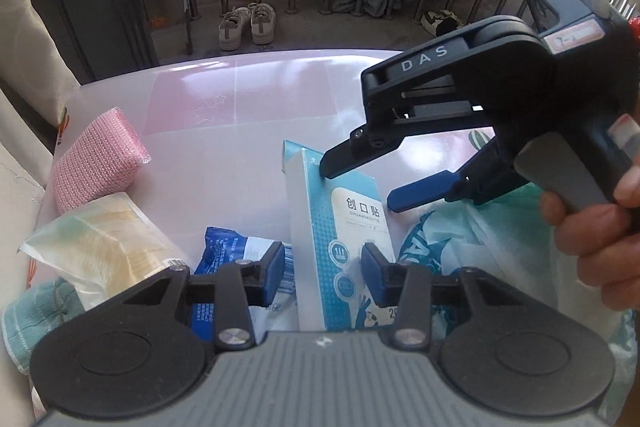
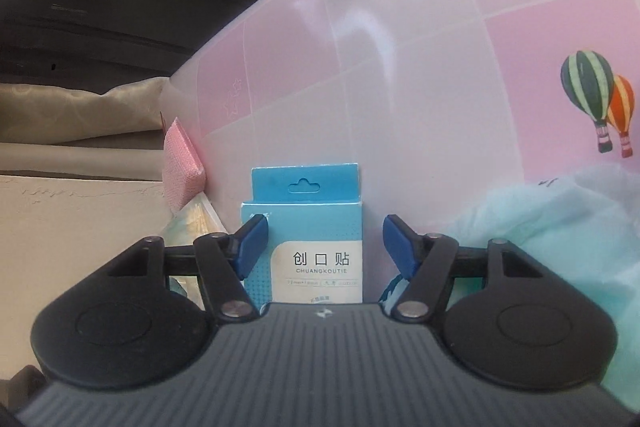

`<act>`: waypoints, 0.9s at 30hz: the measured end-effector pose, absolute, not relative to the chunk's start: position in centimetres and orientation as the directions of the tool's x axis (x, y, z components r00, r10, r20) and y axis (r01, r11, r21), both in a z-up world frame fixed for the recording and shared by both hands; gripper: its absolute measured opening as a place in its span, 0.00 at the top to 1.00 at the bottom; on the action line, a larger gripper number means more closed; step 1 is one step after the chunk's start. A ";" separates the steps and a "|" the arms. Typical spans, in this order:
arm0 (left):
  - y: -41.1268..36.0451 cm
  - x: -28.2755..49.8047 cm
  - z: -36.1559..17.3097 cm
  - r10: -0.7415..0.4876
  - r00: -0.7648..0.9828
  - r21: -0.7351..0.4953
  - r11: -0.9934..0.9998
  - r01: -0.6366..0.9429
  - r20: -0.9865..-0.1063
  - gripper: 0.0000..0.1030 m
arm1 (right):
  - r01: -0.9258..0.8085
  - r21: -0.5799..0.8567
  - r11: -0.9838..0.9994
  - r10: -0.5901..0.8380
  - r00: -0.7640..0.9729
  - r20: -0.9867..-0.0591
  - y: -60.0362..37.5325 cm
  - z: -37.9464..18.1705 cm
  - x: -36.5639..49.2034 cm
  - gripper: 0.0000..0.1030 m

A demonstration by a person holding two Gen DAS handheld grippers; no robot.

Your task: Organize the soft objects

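Clutter sits on a pink checked table point(image 1: 248, 95): a blue box point(image 1: 340, 227) of plasters stands upright near the middle, its white label with three printed characters facing the cameras. Left of it lies a blue-and-white packet point(image 1: 224, 251), then a clear bag of pale yellow material point(image 1: 104, 239), a pink sponge point(image 1: 96, 163) farther back at the table's edge, and a mint cloth point(image 1: 36, 315) at the near left corner. Right of the box is a crumpled pale-green plastic bag point(image 1: 492, 235) with blue print. Left gripper point(image 1: 322, 269) points down at the pile with its jaws partly open – one blue pad in front of the packet, the other in front of the box's lower face; I cannot tell whether either pad touches anything, and nothing is clearly clamped. Right gripper point(image 1: 356, 187), held by a hand point(image 1: 592, 227) at the right edge, reaches in from the right with its black upper finger over the box's top corner and its blue lower finger just beside the box's right edge. In its own view the right gripper point(image 2: 322, 247) has the box point(image 2: 304, 247) between its pads – the left pad overlaps the box's edge, while a gap shows at the right pad, so the jaws are open and not pinching it. Two balloons point(image 2: 600, 99) are printed on the tablecloth beyond the bag point(image 2: 540, 227)
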State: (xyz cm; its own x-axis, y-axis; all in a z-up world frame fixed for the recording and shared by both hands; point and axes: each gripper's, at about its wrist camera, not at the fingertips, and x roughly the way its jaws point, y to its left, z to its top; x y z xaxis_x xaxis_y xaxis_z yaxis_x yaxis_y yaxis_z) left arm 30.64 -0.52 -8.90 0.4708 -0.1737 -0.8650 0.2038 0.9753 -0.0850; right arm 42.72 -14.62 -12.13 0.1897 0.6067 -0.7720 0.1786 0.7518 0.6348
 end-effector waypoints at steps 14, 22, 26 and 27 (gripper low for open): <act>-0.3 33.0 -8.5 -0.160 0.468 -0.114 0.986 0.124 -0.869 0.60 | 0.169 0.712 0.682 0.699 0.136 -0.702 -12.6 -12.8 42.9 0.29; -1.0 30.4 -2.2 -0.169 0.556 -0.111 0.984 0.136 -0.814 0.62 | 0.128 0.781 0.611 0.752 0.213 -0.624 -13.8 -7.5 41.0 0.29; -2.8 28.5 1.6 -0.203 0.603 -0.121 0.977 0.175 -0.772 0.62 | 0.085 0.813 0.576 0.771 0.273 -0.575 -16.1 -3.2 38.9 0.29; -3.6 28.0 2.5 -0.218 0.611 -0.126 0.973 0.191 -0.761 0.62 | 0.077 0.819 0.568 0.773 0.292 -0.563 -17.0 -2.2 38.2 0.29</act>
State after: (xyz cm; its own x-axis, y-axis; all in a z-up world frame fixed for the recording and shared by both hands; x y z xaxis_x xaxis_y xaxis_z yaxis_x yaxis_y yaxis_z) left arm 27.96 -3.59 2.50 0.6109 -0.2182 -0.7610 0.1912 0.9735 -0.1257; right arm 38.18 -16.98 -2.15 0.2916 0.7730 -0.5634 0.0774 0.5680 0.8194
